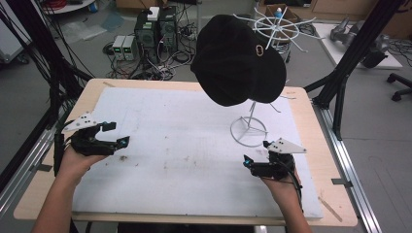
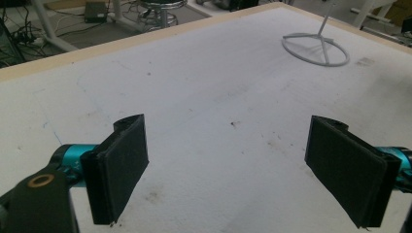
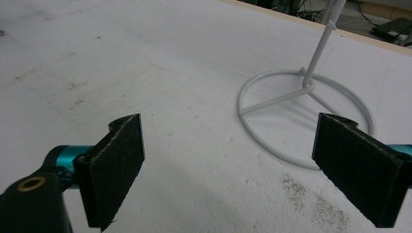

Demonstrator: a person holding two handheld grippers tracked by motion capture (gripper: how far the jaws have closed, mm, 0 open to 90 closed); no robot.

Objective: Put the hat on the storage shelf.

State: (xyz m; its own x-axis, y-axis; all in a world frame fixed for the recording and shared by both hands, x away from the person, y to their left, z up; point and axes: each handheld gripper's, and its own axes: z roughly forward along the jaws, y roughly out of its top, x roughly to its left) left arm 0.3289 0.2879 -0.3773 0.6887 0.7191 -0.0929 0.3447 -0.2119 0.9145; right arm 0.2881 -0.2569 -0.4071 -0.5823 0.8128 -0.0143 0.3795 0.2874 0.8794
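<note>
A person at a wooden worktop (image 1: 311, 121) covered with a stained white mat (image 1: 184, 145) holds a pair of tongs in each hand. The left tongs (image 1: 112, 134), seen in the high view near the mat's left edge, stand wide open with nothing between the black pads (image 2: 121, 165). The right tongs (image 1: 254, 154), near the mat's right edge, are likewise spread wide and empty; in the right gripper view their far pad (image 3: 359, 170) sits just in front of the ring base of a white wire stand (image 1: 248, 130).

A black cap (image 1: 238, 60) (with a small round emblem on its side) rests on top of that stand, well above the mat and between the two hands, nearer the right one. The left hand (image 1: 77, 162) and right hand (image 1: 282, 187) enter from the bottom of the high view. Computers, cables and a second white wire rack (image 1: 277, 24) sit on the floor beyond the worktop.
</note>
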